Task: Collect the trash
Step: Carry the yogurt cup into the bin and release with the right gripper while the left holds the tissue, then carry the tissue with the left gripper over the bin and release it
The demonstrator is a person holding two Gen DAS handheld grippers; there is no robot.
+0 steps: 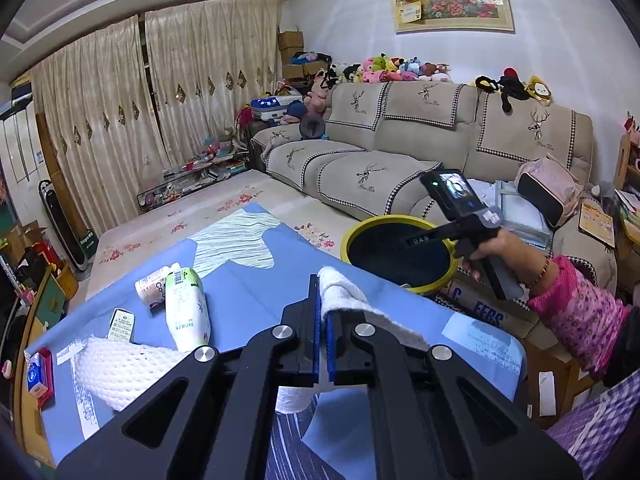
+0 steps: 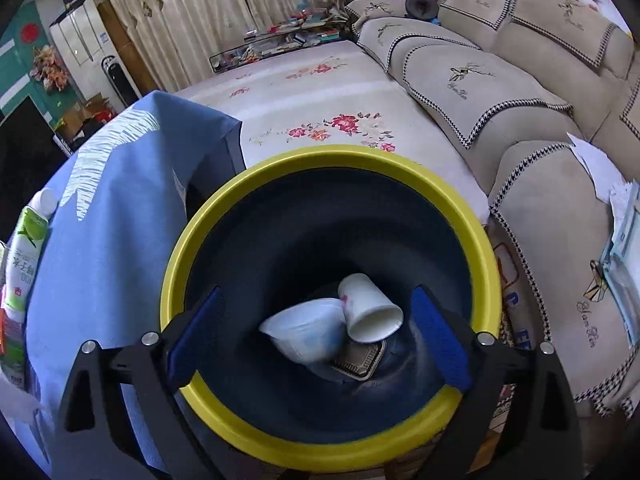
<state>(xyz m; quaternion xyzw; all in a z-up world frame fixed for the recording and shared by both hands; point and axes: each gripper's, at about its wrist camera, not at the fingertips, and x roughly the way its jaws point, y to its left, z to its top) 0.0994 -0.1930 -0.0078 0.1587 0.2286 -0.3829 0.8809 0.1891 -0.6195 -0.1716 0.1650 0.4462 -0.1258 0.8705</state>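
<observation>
My left gripper [image 1: 323, 284] is shut on a crumpled white tissue [image 1: 348, 296], held above the blue-clothed table [image 1: 248, 280]. On the table lie a green-and-white bottle [image 1: 186, 312], a small cup [image 1: 152, 286], a flat packet [image 1: 121, 325] and a white foam net [image 1: 120, 368]. A dark bin with a yellow rim [image 1: 356, 232] stands beside the table. My right gripper [image 2: 316, 340] hangs open over the bin's yellow rim [image 2: 320, 156] with nothing between its blue pads [image 2: 438, 340]. At the bin's bottom lie a white paper cup [image 2: 370, 308], a white tub [image 2: 308, 332] and a foil tray [image 2: 360, 360].
A beige sofa [image 1: 400, 140] runs behind the bin, with papers [image 1: 516, 208] and a pink bag [image 1: 548, 188] on it. A flowered mat [image 2: 320, 92] covers the floor. A red-and-blue box [image 1: 38, 372] sits at the table's left edge. The bin rests on a printed carton [image 1: 480, 308].
</observation>
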